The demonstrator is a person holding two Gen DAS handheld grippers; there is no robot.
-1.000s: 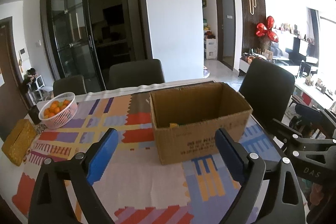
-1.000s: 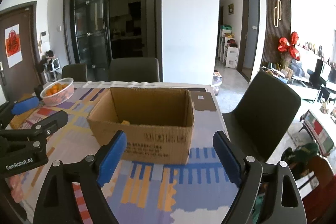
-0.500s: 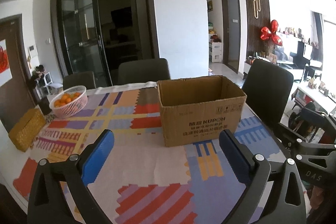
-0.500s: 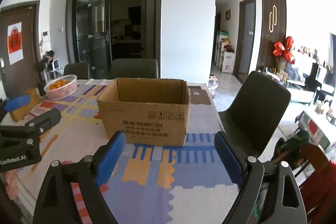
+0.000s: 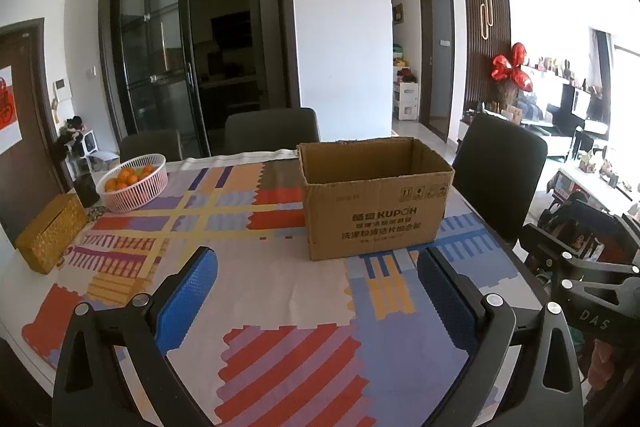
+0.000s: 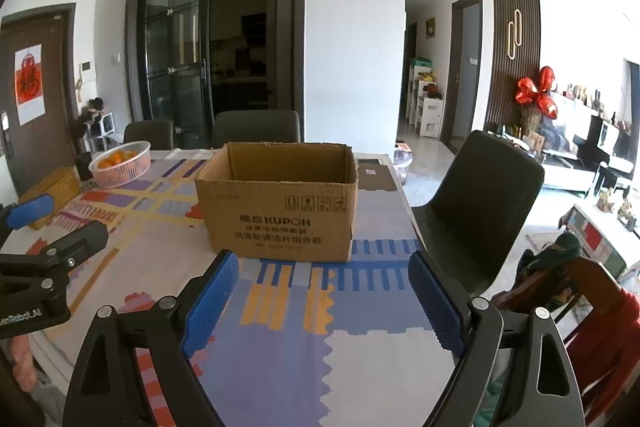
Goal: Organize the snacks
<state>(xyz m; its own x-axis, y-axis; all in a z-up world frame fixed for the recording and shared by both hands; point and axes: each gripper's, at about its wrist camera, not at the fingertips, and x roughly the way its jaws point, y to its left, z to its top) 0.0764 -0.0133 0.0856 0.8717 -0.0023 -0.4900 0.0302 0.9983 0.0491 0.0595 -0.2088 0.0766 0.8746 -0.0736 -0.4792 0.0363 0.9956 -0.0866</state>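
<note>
An open brown cardboard box [image 5: 376, 203] printed KUPOH stands on the patterned tablecloth; it also shows in the right wrist view [image 6: 280, 203]. Its inside is hidden from this low angle. My left gripper [image 5: 318, 263] is open and empty, well short of the box and low over the table. My right gripper [image 6: 322, 267] is open and empty, just in front of the box. The left gripper's body [image 6: 44, 267] shows at the left in the right wrist view; the right gripper's body [image 5: 588, 291] shows at the right in the left wrist view.
A pink basket of oranges [image 5: 134, 183] and a woven yellow box [image 5: 50, 233] sit at the table's far left. Dark chairs [image 5: 500, 171] stand at the right side and behind the table [image 5: 272, 131]. The table edge [image 6: 408, 203] runs close to the box's right.
Both grippers have pulled back and lowered away from the box, so its inside no longer shows. Both stay open and empty.
</note>
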